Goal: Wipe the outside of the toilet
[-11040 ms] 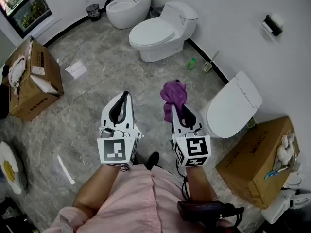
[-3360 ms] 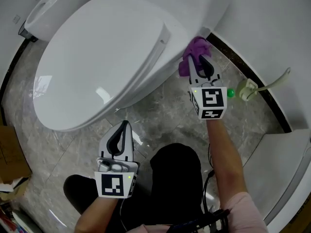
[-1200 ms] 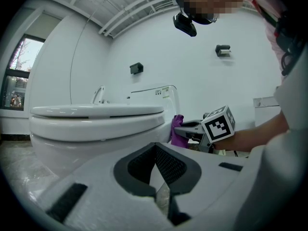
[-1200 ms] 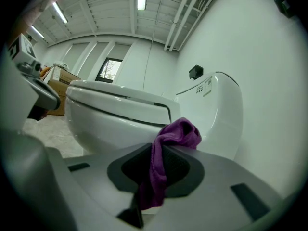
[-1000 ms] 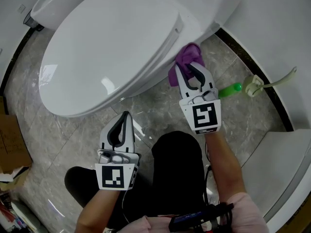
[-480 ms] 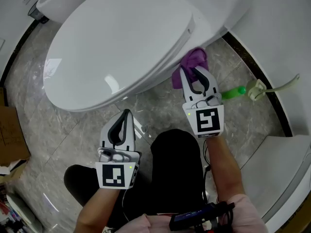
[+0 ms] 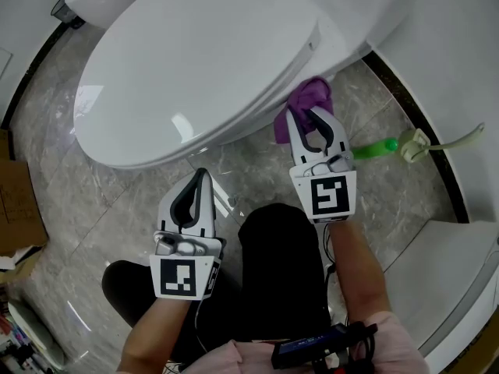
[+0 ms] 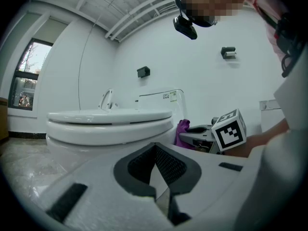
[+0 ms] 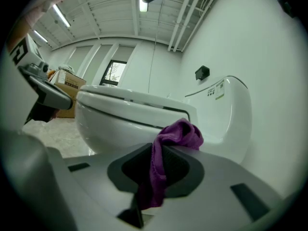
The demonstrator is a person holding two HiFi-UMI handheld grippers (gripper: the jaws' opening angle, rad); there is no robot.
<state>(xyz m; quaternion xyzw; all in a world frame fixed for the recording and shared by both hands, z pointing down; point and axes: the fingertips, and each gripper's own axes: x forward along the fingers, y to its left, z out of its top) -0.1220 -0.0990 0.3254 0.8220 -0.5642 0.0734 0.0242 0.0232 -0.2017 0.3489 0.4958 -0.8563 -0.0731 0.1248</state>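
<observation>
A white toilet (image 7: 195, 61) with its lid down fills the top of the head view; its bowl (image 9: 125, 124) also shows in the right gripper view. My right gripper (image 7: 309, 114) is shut on a purple cloth (image 7: 306, 100), which is bunched against the lower side of the bowl near the tank. In the right gripper view the purple cloth (image 9: 168, 148) hangs between the jaws. My left gripper (image 7: 200, 180) hangs lower left over the floor, shut with nothing in it, short of the toilet's front (image 8: 106, 124).
A green bottle (image 7: 374, 148) lies on the marble floor (image 7: 117, 201) right of the right gripper, beside a toilet brush holder (image 7: 415, 146) at the wall. A cardboard box (image 7: 17, 209) sits at the left edge. My dark-clothed knee (image 7: 281, 271) is between the grippers.
The right gripper and cloth have slid slightly along the bowl's lower side, staying against it. The left gripper has barely moved. Earlier I stood away from the toilets with the cloth held.
</observation>
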